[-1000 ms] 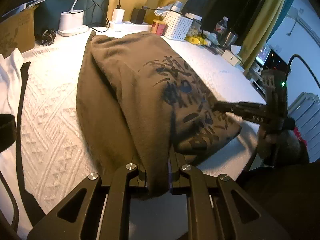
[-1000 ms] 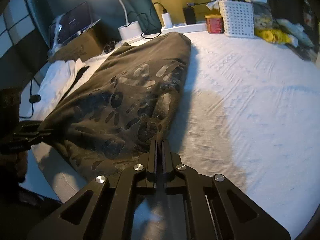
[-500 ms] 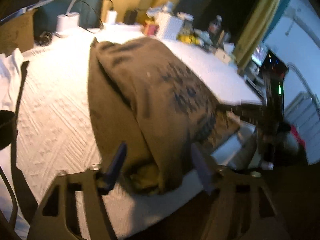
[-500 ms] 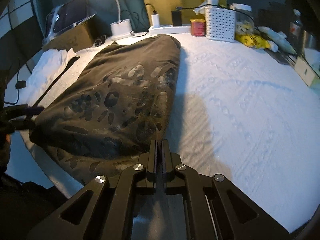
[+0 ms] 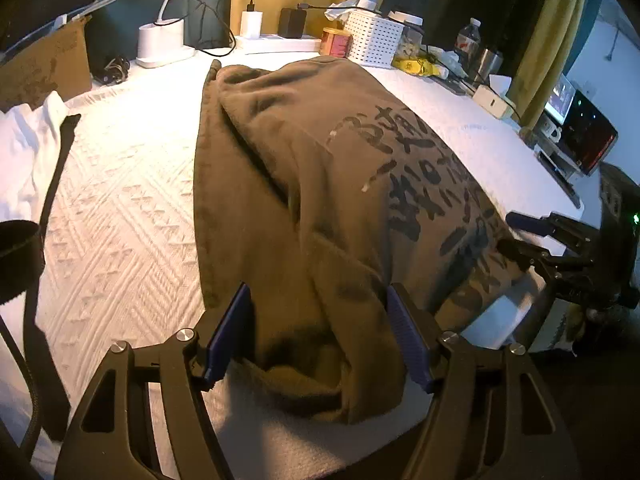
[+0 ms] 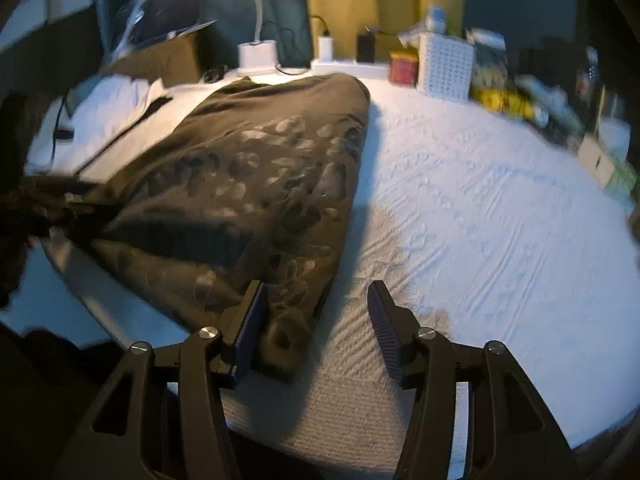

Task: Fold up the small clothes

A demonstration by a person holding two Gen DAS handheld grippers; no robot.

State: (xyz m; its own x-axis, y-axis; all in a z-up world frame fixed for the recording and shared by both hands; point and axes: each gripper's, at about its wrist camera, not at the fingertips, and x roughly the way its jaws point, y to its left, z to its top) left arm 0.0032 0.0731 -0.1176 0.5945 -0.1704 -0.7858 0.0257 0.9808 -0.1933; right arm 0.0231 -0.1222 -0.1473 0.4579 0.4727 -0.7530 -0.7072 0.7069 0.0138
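A brown sweatshirt [image 5: 320, 184] with dark print lies folded lengthwise on the white bedspread [image 5: 120, 208]. Its near end sits at the bed's front edge. My left gripper [image 5: 318, 300] is open, and the left part of that near end lies loose between its blue pads [image 5: 230, 332]. My right gripper [image 6: 317, 292] has its jaws opening. The sweatshirt's [image 6: 248, 184] right near corner lies by its left pad [image 6: 250, 328], unpressed. Each gripper shows in the other's view: the right gripper [image 5: 506, 232] at the garment's right corner, the left gripper [image 6: 60, 200] blurred at the left.
A white garment [image 5: 24, 152] and a black strap [image 5: 60, 160] lie on the left. Along the back stand a cardboard box [image 5: 44, 68], lamp base [image 5: 160, 44], power strip [image 5: 276, 44], red tin [image 5: 336, 42] and white basket [image 5: 372, 38]. A laptop [image 5: 588, 136] is far right.
Both grippers were shut on the sweatshirt's near end and have opened, the left first, then the right. The cloth has dropped onto the bed, and both hands have shifted a little.
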